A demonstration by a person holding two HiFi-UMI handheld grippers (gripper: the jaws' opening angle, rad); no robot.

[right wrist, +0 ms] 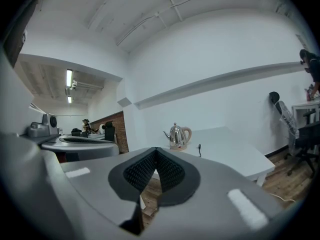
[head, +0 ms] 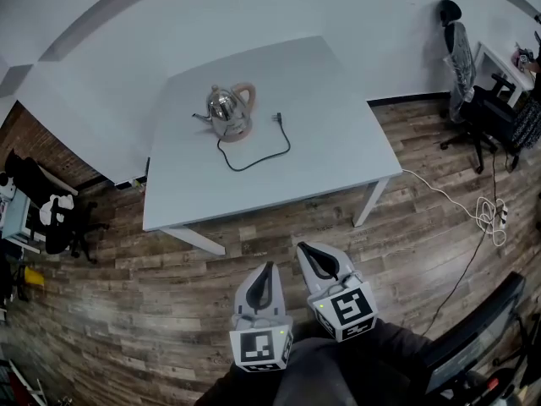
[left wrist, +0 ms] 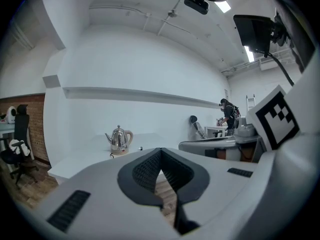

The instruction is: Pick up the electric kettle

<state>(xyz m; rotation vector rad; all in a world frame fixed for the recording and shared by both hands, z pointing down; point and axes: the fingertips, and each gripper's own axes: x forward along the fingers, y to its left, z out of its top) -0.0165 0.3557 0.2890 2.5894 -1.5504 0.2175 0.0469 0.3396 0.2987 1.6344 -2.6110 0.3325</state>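
Claws [head: 269, 267] [head: 306, 250] well short of kettle [head: 226, 108]

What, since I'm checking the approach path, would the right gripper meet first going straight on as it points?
The right gripper would probably meet the white table's near edge; only air over the wood floor lies between. The kettle stands farther back, close to that line.

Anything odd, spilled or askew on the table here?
Nothing is spilled or tipped: the kettle stands upright on the table. The one oddity is its cord, which loops loose over the tabletop with the plug lying bare beside the kettle, in no socket.
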